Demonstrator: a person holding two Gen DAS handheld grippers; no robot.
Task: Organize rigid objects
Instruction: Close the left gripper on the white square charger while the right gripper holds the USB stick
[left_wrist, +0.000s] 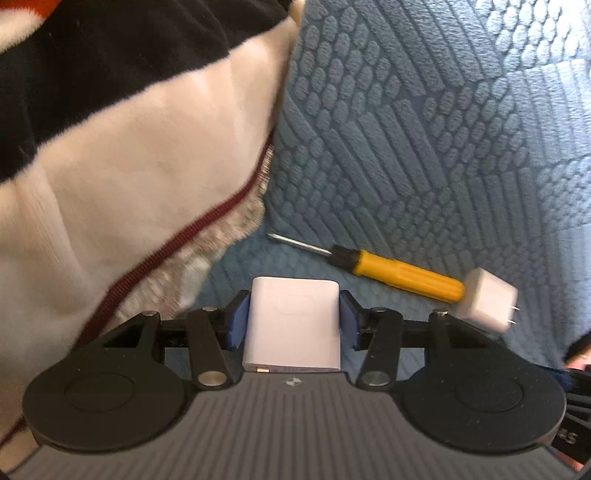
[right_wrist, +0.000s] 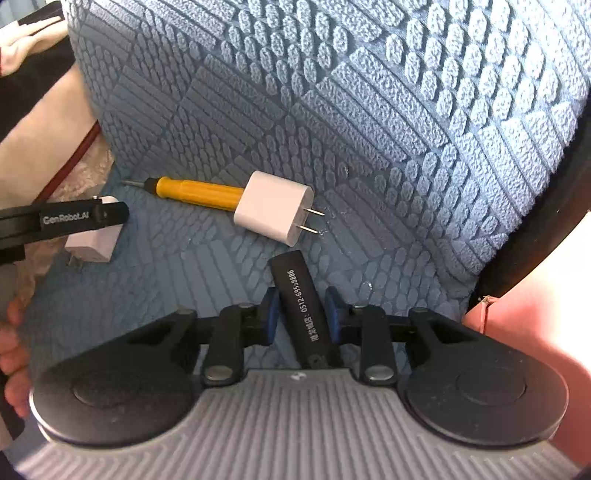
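Left wrist: white charger (left_wrist: 293, 321) between pads (left_wrist: 236, 319).

Home: textured blue bedspread (right_wrist: 332, 110), fleece blanket (left_wrist: 129, 147)

The blanket (right_wrist: 369, 110) is dusty blue, embossed with ribs and rows of oval pebbles in angled panels. At about seven o'clock on it in the right wrist view lies a screwdriver (right_wrist: 195, 192) with a yellow handle, black collar and grey metal shaft. The cube charger (right_wrist: 273, 212) at its three o'clock end is plain white with silver prongs. The flat adapter (left_wrist: 293, 325) is white with a faint pink tint. The black bar (right_wrist: 303, 306) carries white printed digits. Both grippers' pads (left_wrist: 236, 325) are blue on black linkages. The garment (left_wrist: 129, 147) at ten o'clock in the left wrist view is cream with black bands and a maroon stripe.
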